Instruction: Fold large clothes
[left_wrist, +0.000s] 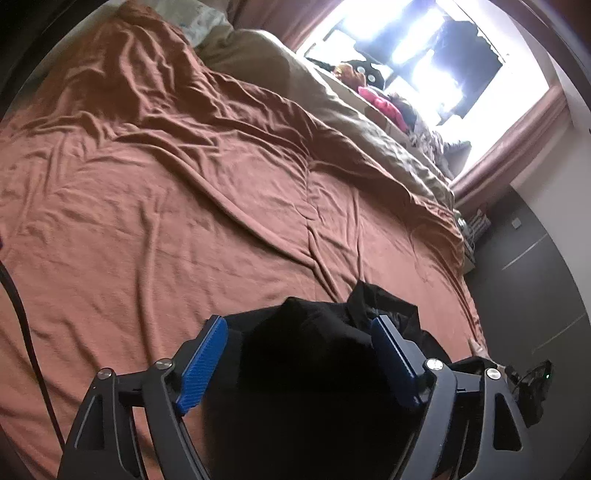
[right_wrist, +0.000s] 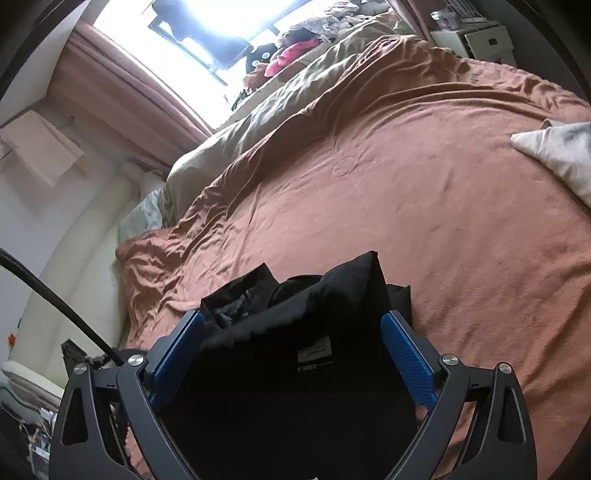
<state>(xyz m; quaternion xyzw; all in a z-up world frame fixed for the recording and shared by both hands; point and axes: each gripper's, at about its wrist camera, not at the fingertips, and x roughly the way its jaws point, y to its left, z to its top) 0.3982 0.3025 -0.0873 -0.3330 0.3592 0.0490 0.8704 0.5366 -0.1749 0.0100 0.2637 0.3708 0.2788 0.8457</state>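
Here both tools stand over the near edge of the bed, each with its blue-padded jaws spread wide. The left gripper (left_wrist: 299, 328) has a bunched mass of the black garment (left_wrist: 317, 369) lying between its pads, yet neither pad seems to press the cloth, so it looks unclamped. The right gripper (right_wrist: 293, 328) likewise straddles a flatter black panel with a white label (right_wrist: 314, 352) facing up, its jaws apart and clear of the fabric edges. The garment rests on the rust-brown bedspread (left_wrist: 147, 221), partly doubled over and rumpled toward its far side, so the fold appears to be midway rather than finished. A pale cloth (right_wrist: 554, 155) lies well apart on the bedspread. Probably the next move calls for closing each gripper on a corner or edge, then lifting and carrying it across evenly, keeping the loose layers from slipping.
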